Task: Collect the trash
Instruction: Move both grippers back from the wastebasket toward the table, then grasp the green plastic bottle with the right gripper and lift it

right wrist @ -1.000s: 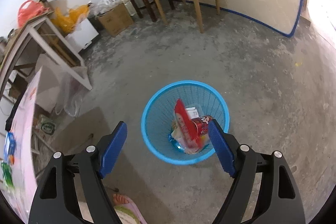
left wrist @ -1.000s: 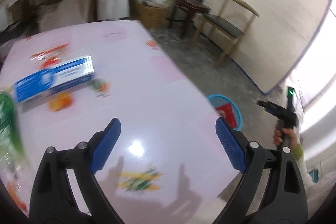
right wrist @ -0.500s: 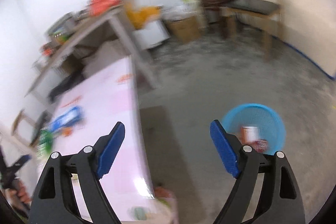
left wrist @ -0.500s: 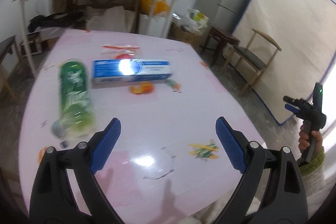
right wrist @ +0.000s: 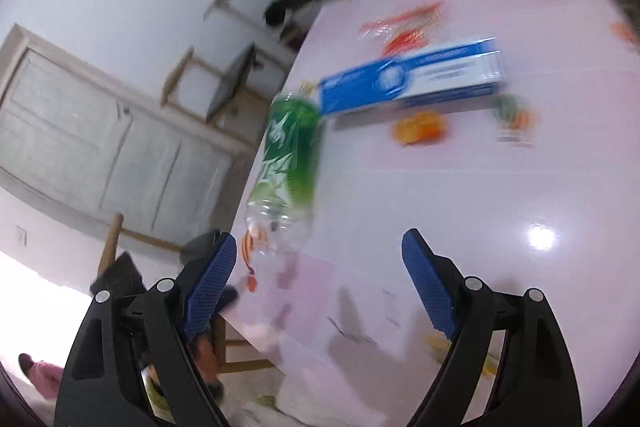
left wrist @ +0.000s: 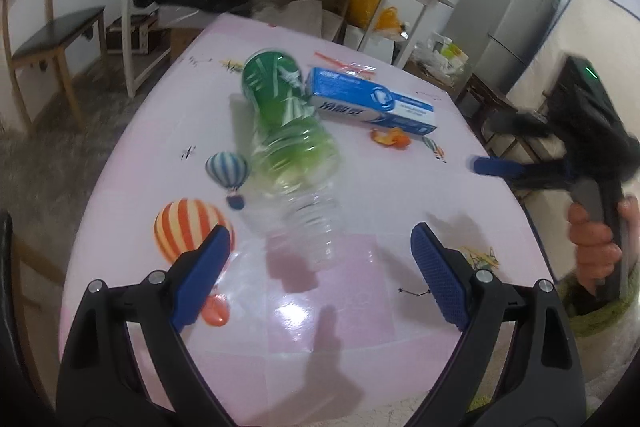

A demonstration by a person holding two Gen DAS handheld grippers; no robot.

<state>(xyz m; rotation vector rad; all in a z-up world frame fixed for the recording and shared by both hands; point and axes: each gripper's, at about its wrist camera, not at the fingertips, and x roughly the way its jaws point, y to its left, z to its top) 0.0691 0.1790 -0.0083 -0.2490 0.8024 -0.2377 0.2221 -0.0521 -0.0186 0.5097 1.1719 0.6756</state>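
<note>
On pink table (left wrist: 400, 307): green bottle (left wrist: 288, 131) beside blue box (left wrist: 372, 105).

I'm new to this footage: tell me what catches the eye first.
A green-labelled plastic bottle lies on its side mid-table, on the glossy pink table. Just beyond it lies a blue and white box, beside orange scraps. Both grippers hover open, empty.
</note>
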